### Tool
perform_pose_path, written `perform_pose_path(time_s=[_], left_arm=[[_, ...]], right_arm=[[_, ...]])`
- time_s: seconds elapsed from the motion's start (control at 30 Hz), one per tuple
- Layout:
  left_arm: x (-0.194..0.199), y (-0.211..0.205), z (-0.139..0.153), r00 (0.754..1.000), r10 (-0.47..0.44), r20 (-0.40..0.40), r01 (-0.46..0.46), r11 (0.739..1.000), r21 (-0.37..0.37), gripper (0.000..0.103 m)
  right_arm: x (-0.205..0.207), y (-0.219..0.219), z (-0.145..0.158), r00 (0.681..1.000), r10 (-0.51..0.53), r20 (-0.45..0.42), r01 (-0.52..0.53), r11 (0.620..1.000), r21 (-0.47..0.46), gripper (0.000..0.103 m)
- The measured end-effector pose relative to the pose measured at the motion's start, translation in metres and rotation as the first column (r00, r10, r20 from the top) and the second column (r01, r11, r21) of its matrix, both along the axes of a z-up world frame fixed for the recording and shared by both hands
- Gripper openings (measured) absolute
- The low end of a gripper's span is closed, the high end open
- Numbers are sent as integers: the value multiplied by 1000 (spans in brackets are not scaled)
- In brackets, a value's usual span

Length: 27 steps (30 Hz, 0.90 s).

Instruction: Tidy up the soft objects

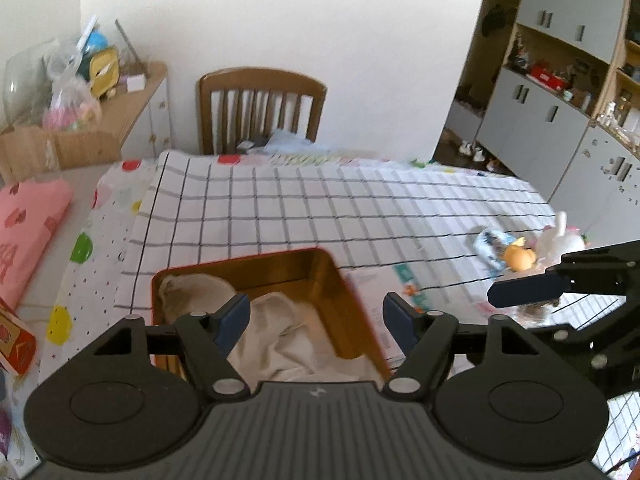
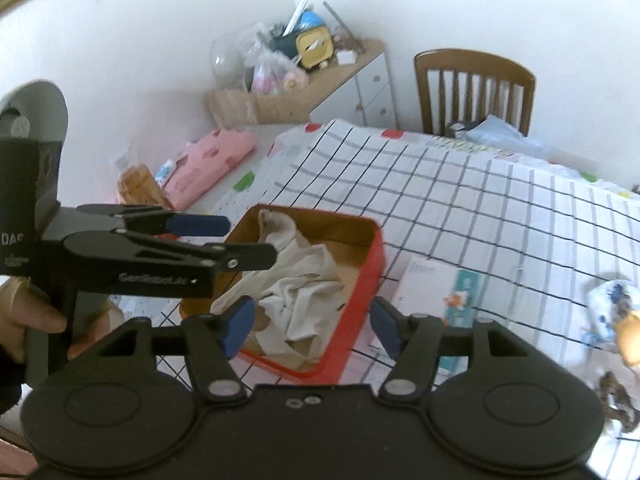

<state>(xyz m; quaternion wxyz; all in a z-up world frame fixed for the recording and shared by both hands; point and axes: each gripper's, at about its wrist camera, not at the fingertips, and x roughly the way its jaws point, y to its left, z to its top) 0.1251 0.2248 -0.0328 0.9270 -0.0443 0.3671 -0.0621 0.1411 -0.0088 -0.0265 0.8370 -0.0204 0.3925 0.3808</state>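
A red tin box (image 1: pixel 362 304) with a golden inside stands on the checked tablecloth (image 1: pixel 320 208). A crumpled cream cloth (image 1: pixel 288 340) lies in it. My left gripper (image 1: pixel 316 314) hovers above the box, open, with nothing between its fingers. In the right wrist view the box (image 2: pixel 374 256) and the cloth (image 2: pixel 304 292) lie just ahead of my right gripper (image 2: pixel 312 322), which is open and empty too. The left gripper (image 2: pixel 236 242) reaches in from the left over the box's near corner, held by a hand (image 2: pixel 36 316). A blue-white soft toy (image 1: pixel 490 246) lies to the right.
An orange toy (image 1: pixel 518 258) and a white plush (image 1: pixel 558 240) sit by the blue-white one, a brown item (image 2: pixel 616 400) nearer. A leaflet (image 2: pixel 432 288) lies beside the box. A wooden chair (image 1: pixel 262 108) stands at the far edge, a pink cushion (image 1: pixel 28 224) to the left.
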Motion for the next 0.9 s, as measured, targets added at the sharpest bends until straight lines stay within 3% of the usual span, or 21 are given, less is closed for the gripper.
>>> perform_pose_path(time_s=[0.1,0.23,0.33,0.53,0.7,0.9], left_arm=[[-5,-16,9,1000,-14,18,14,1000,-4,74],[-10,-40,19,998,-37,45,37,999,-7,85],[-12,-56,25,996,-52,67,53,999,-5,86],[-12,-88,34,992,-80,96,83,996,-33,96],[-9,-113,35,988,-111,108,119,991,-64,97],[-3,-150,28,989,-110,102,113,993,-22,101]], right_arm=[[-2,-20,7,1000,-22,10,22,1000,20,70],[-5,-50,16,998,-52,20,51,997,54,74],[-8,-73,22,996,-83,40,80,994,69,83],[-13,-123,28,986,-151,75,145,987,72,91],[-13,-166,27,972,-221,79,216,974,75,93],[-7,-210,21,951,-296,87,289,954,81,93]])
